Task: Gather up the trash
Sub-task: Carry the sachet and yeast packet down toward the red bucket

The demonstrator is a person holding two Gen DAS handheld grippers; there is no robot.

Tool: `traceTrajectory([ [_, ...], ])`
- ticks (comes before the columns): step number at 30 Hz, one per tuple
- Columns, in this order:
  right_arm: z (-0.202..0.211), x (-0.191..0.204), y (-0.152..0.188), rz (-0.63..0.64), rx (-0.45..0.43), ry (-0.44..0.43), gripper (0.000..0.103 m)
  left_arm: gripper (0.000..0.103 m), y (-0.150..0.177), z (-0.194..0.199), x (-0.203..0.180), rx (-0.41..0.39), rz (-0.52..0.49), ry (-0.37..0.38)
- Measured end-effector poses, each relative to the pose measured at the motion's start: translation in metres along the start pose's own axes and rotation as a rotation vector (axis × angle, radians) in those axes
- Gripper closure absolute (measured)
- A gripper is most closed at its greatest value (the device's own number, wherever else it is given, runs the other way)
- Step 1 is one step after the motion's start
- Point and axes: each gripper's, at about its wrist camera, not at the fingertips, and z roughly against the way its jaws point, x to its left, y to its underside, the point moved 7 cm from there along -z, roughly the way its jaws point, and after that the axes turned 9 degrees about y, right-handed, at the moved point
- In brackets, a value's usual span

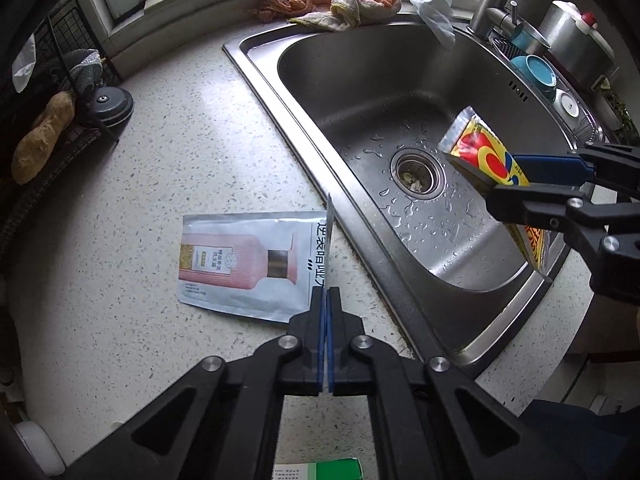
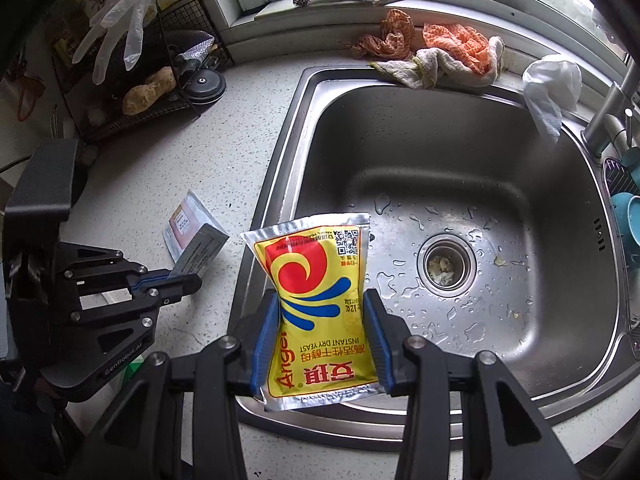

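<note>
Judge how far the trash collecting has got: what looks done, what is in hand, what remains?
Done: nothing shows as binned; no bin is in view. In hand: the right tool grips the yellow yeast packet over the sink; the left tool is shut on an edge of the pink-printed sachet on the counter. Left: lifting the sachet and dropping both.

Home kitchen for sure. You've got a stainless sink (image 2: 460, 184) with water drops and food bits in the drain strainer (image 2: 442, 266), set into a speckled counter (image 1: 168, 184) under a window. Crumpled dish rags (image 2: 448, 56) sit on the far rim, a faucet (image 1: 492, 8) on the right, teal bowls (image 1: 534, 74) in a drainer, probably a steel pot (image 1: 576, 40) behind them.
</note>
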Motion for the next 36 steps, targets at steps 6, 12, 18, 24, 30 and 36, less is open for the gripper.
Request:
traceTrajectory([
  [6,0.021,0.008,0.008,0.028,-0.041,-0.04,0.063,0.103,0.012,0.034,-0.006,-0.061,0.035,-0.009],
  [12,0.045,0.01,0.033,0.057,-0.073,-0.061,0.063,0.103,0.03,0.06,-0.031,-0.109,0.047,-0.032],
  [18,0.07,-0.006,0.077,0.058,-0.093,-0.072,0.063,0.103,0.063,0.069,-0.081,-0.133,0.062,-0.04],
  [24,0.095,-0.031,0.129,0.044,-0.113,-0.073,0.063,0.103,0.102,0.073,-0.145,-0.153,0.053,-0.045],
  [30,0.117,-0.053,0.189,0.033,-0.125,-0.072,0.063,0.103,0.149,0.068,-0.209,-0.155,0.065,-0.049],
  [36,0.117,-0.068,0.24,0.038,-0.096,-0.063,0.063,0.103,0.185,0.046,-0.253,-0.137,0.078,-0.03],
])
